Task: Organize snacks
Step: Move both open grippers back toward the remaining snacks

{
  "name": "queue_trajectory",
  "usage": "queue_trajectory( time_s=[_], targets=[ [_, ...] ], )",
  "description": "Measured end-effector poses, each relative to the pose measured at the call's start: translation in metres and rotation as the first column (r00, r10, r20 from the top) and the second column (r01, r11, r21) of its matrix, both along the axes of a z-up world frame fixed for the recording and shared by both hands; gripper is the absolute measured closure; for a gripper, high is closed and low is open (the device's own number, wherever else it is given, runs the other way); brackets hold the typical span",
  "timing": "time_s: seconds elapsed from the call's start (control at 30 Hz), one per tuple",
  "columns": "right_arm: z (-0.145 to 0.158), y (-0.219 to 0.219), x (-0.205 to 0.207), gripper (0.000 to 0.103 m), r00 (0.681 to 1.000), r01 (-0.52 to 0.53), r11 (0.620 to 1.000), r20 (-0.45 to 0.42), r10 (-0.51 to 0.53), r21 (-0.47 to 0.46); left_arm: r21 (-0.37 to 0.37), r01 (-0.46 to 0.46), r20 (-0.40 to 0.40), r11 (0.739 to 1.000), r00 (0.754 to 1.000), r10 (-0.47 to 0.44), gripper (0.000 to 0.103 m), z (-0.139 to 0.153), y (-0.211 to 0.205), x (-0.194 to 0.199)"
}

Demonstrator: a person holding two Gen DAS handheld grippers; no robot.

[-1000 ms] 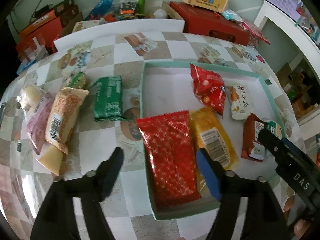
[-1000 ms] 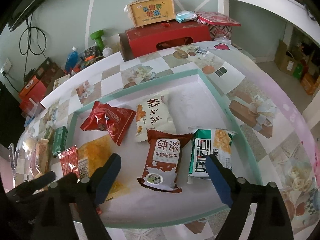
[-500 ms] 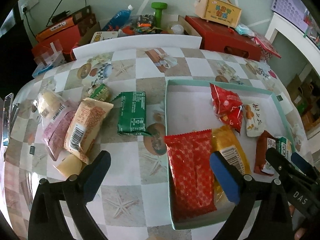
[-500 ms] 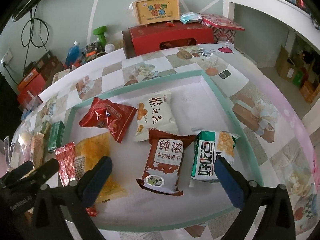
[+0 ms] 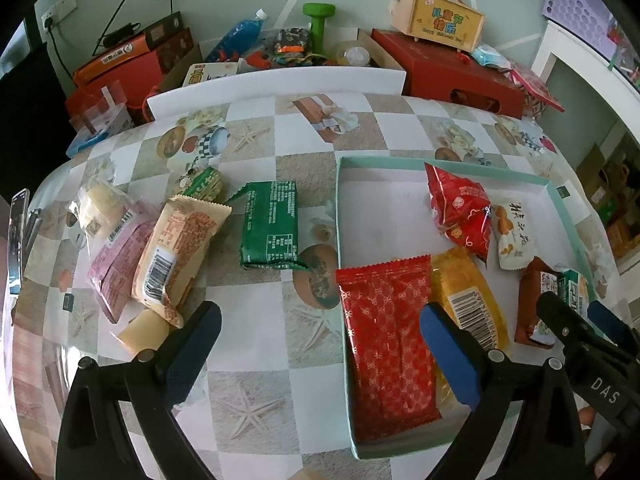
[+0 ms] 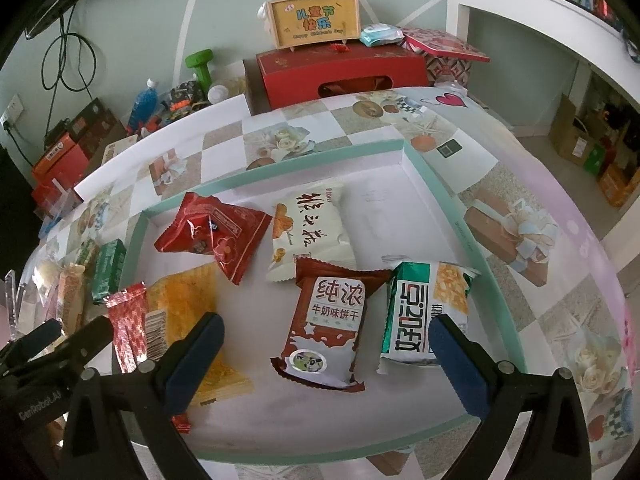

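Snacks are seen from between two sets of jaws that have just been opened wide, and nothing is gripped by either. Between the spread fingers of the left gripper [image 5: 320, 334] only bare checked tablecloth [image 5: 256, 320] and the near corner of the tray are framed, so a fresh pick appears to be lined up rather than a carry. Under the right gripper [image 6: 326, 338] the brown biscuit packet [image 6: 326, 326] is straddled without being touched; it lies flat inside the mint-rimmed tray [image 6: 486, 264], where packets are evidently being gathered. Chinese characters are printed large on its white panel, with a smaller line beneath. Just beside it a green-and-white packet [image 6: 420, 312] is laid, its big lettering turned sideways. Farther in, a cream packet [image 6: 310, 236] with brush-style characters and a crumpled red pouch [image 6: 212, 236] are lodged. A long red patterned packet [image 5: 386, 344] and a yellow packet [image 5: 468, 300], barcode up, are tucked along the tray's left side. Still outside on the cloth, a dark green packet [image 5: 270, 226] with small white print, an orange-tan packet [image 5: 176, 256] with a barcode and a pink packet [image 5: 116, 264] are left waiting. Beyond the table, "Happy Children's Day" can be read on a yellow gift box [image 6: 314, 20].
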State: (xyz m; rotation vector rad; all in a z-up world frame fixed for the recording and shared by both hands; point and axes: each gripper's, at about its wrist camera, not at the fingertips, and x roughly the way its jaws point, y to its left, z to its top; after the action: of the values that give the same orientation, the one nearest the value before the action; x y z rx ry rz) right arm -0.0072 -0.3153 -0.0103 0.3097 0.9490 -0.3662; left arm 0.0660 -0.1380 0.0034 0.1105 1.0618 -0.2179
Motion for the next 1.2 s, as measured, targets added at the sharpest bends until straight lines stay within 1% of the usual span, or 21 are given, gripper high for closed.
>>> queue_trajectory(
  time_s=[0.23,0.43,0.6,0.73,0.8,0.93,1.0,1.07,1.2],
  targets=[
    [0.002,0.002,0.001,0.000,1.000,-0.006,1.000,0.002,0.006,-0.014,-0.004,-0.011,-0.002,1.000,1.000,0.011,0.004,0.002,0.007,0.001],
    [0.007,0.009,0.004,0.000,0.999,-0.015,1.000,0.040,0.016,-0.026,-0.060,-0.034,-0.013,0.998,0.999,0.033,0.004,0.008,0.020,0.004],
    [0.012,0.021,0.010,0.000,0.997,-0.024,1.000,0.068,0.026,-0.016,-0.065,-0.064,0.013,0.996,0.998,0.065,0.004,0.016,0.038,0.007],
    [0.015,0.039,0.021,0.000,0.996,-0.050,0.998,0.076,0.052,-0.024,-0.078,-0.104,0.013,0.992,0.994,0.105,0.004,0.022,0.065,0.013],
    [0.017,0.050,0.027,0.000,0.994,-0.066,0.998,0.081,0.068,-0.022,-0.069,-0.130,0.019,0.989,0.991,0.131,0.004,0.025,0.081,0.015],
    [0.021,0.068,0.038,0.000,0.991,-0.080,0.997,0.111,0.077,0.019,-0.055,-0.189,0.046,0.980,0.980,0.192,0.004,0.033,0.115,0.019],
    [0.023,0.081,0.042,0.000,0.987,-0.105,0.994,0.128,0.101,0.031,-0.073,-0.216,0.042,0.974,0.975,0.219,0.004,0.036,0.131,0.020],
    [0.024,0.094,0.045,0.000,0.984,-0.128,0.992,0.129,0.124,0.022,-0.098,-0.248,0.028,0.964,0.967,0.252,0.004,0.037,0.150,0.021],
    [0.026,0.123,0.052,0.000,0.975,-0.185,0.983,0.131,0.182,0.010,-0.130,-0.321,-0.002,0.938,0.946,0.324,0.004,0.036,0.181,0.022]
  ],
)
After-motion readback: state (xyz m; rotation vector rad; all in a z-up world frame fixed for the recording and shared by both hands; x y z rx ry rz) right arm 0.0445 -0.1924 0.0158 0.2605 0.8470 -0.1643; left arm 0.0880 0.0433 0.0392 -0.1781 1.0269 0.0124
